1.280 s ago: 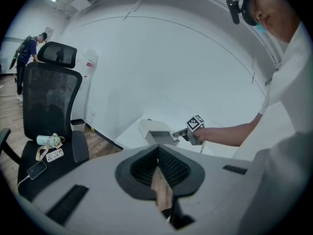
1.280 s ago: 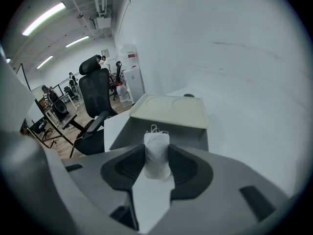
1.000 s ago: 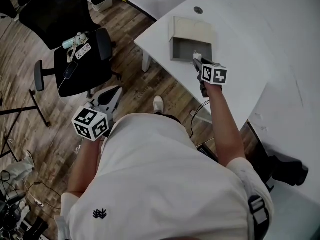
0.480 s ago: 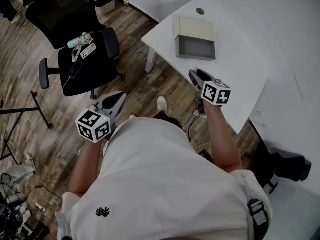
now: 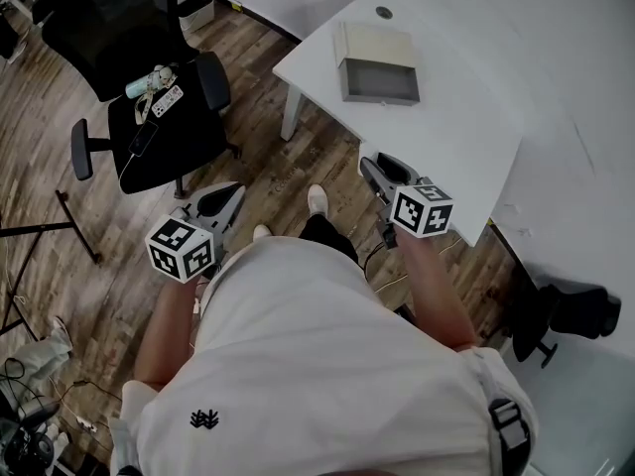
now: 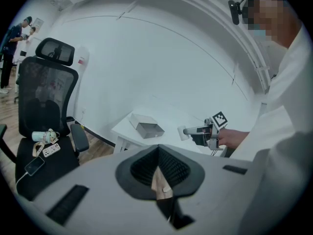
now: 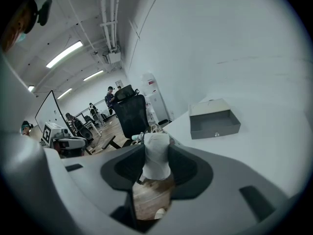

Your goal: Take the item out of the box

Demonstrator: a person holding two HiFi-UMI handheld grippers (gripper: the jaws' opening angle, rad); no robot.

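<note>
The open grey box point(image 5: 377, 65) lies on the white table point(image 5: 466, 137), its lid folded back; its inside point(image 7: 215, 124) looks bare. My right gripper point(image 5: 375, 171) hangs over the floor just off the table's near edge, well back from the box. It is shut on a small white item point(image 7: 156, 156) that stands upright between the pads. The left gripper view shows that item point(image 6: 181, 130) at the right gripper's tip. My left gripper point(image 5: 230, 194) is low at my left side over the wooden floor, shut with nothing in it.
A black office chair point(image 5: 159, 117) with a phone, a remote and a bottle on its seat stands left of the table. A small bin point(image 5: 194, 10) sits by the far wall. A table leg point(image 5: 290, 117) stands near my feet. People stand far off point(image 7: 110, 98).
My right gripper has drawn back from the box toward my body, carrying the white item past the table's edge. The left gripper has hardly moved.
</note>
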